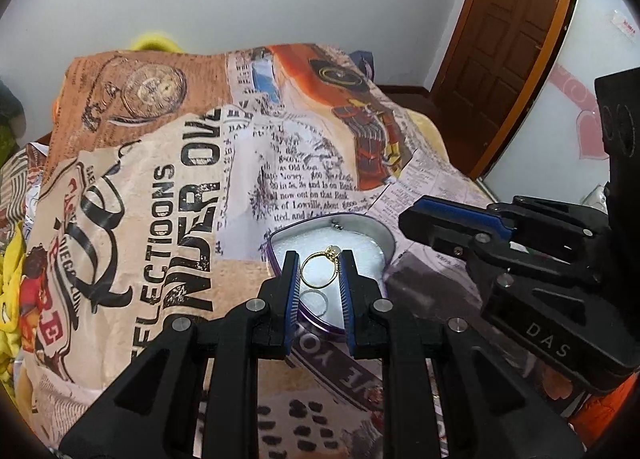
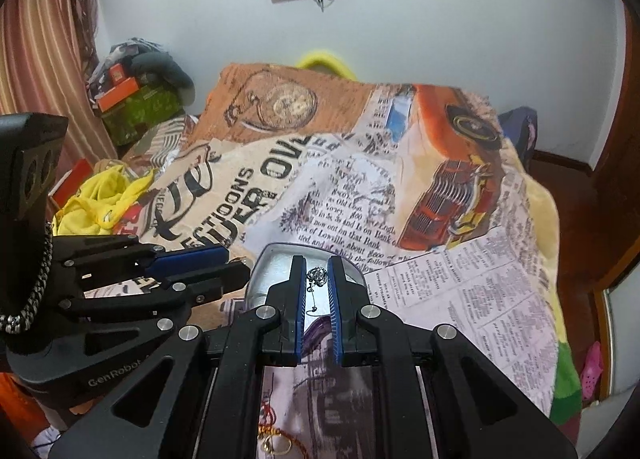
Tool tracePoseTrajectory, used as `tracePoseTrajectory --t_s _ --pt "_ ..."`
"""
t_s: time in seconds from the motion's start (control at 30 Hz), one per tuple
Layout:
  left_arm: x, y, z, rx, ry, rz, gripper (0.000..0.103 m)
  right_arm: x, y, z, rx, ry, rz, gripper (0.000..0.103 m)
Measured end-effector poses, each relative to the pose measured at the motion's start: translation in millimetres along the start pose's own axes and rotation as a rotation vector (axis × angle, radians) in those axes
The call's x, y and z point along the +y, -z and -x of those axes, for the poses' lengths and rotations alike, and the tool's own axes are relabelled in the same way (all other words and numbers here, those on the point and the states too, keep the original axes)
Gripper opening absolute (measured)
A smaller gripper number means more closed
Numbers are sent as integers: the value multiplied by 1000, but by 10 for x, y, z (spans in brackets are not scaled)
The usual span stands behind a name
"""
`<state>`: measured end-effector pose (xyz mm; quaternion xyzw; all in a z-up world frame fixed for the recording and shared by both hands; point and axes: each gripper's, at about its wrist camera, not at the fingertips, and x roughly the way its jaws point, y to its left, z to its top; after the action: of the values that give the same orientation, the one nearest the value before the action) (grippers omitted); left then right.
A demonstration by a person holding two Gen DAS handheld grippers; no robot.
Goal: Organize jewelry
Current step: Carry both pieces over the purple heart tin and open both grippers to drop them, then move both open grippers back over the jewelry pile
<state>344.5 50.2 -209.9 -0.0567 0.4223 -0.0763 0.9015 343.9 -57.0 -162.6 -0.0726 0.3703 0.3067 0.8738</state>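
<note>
In the left wrist view my left gripper is shut on a gold ring with a pale bead, which stands upright between the blue pads. Just under it lies an open tin box with a purple rim and white lining, and a silver ring rests in it. My right gripper is shut on a small silver earring, whose hook dangles down over the same tin box. Each gripper shows in the other's view: the right gripper beside the box and the left gripper at its left edge.
The box sits on a bed under a newspaper-print blanket. Gold jewelry with red thread lies on the blanket under my right gripper. Yellow cloth and stacked boxes are at the left, and a wooden door is at the right.
</note>
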Motion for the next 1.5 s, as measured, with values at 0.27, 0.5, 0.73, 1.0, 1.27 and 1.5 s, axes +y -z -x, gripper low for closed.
tracePoseTrajectory --t_s 0.27,0.5,0.73,1.0,1.27,1.5 --pt "26 -40 -185 35 -8 -29 18 -75 -38 -279 82 -33 -8 9" --pt "8 -33 -205 43 -5 -38 18 -70 -49 -352 107 -40 2 10" --pt "7 -26 -169 48 -8 -36 18 -103 -61 -320 120 -68 -29 11" --pt "-15 -18 40 29 -12 -21 18 -84 -62 -127 96 -50 -26 18" --pt "-143 39 447 -24 -37 -37 24 -3 -5 234 49 -5 1 19" --pt "-269 219 718 -37 -53 -66 28 104 120 557 -7 29 21 40"
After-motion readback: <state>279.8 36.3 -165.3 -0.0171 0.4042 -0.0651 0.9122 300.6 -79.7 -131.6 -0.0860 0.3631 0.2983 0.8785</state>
